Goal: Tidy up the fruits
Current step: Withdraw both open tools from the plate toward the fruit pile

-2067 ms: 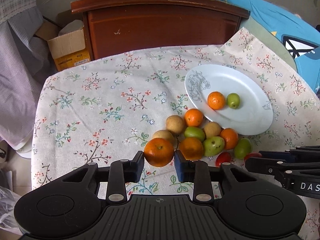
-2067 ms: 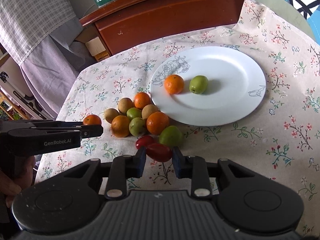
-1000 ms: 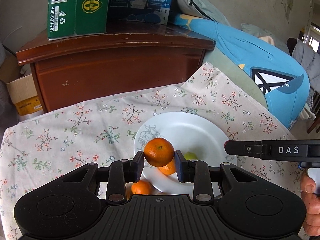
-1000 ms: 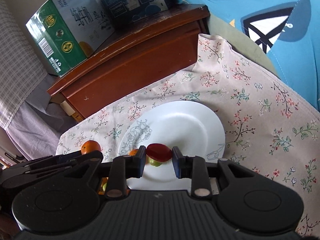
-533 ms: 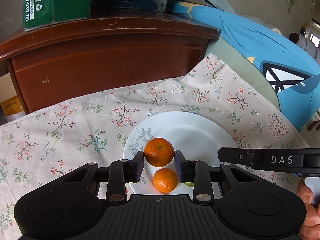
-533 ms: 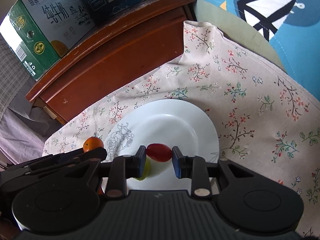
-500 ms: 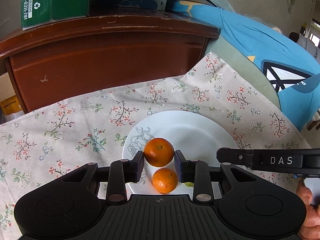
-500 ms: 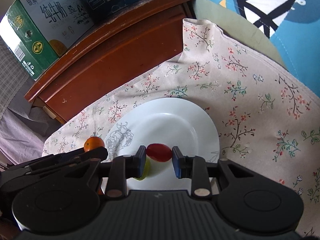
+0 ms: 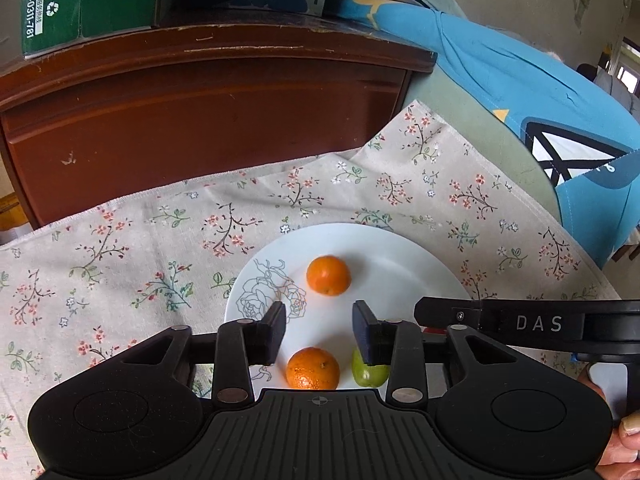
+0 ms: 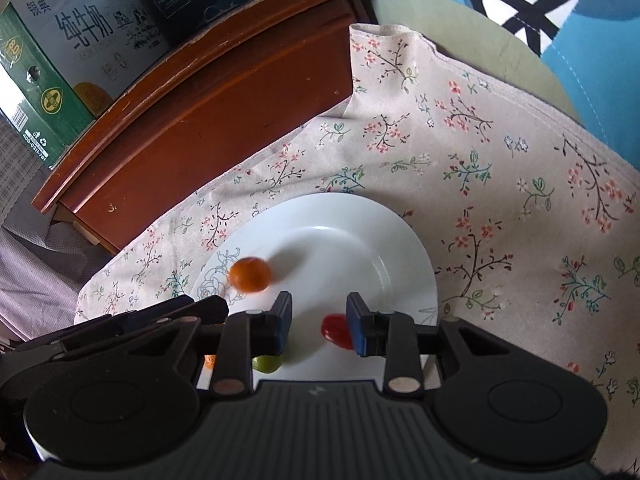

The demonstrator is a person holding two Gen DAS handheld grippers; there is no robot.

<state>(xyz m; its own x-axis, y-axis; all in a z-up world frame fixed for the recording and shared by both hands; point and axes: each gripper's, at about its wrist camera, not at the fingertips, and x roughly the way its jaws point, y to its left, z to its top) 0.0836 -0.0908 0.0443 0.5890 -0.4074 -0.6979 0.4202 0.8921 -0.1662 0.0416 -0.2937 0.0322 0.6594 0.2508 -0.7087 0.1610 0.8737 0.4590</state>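
A white plate (image 9: 400,256) lies on the floral tablecloth. My left gripper (image 9: 319,326) is open and empty above it. An orange (image 9: 328,275) lies on the plate just beyond its fingertips. A second orange (image 9: 313,368) and a green fruit (image 9: 366,374) lie on the plate near the gripper body. My right gripper (image 10: 319,320) is open over the plate (image 10: 384,240). A red tomato (image 10: 335,330) lies below, by its right finger. The blurred orange (image 10: 250,274) shows to the left, and the green fruit (image 10: 266,363) peeks under the left finger.
A brown wooden cabinet (image 9: 200,112) stands behind the table with green and blue cartons (image 9: 92,0) on top. A blue cushion (image 9: 540,92) lies to the right. The right gripper's side (image 9: 520,322) crosses the left wrist view at right.
Both grippers have opened. The left let go of its orange, which now lies on the plate. The right let go of the red tomato, now on the plate.
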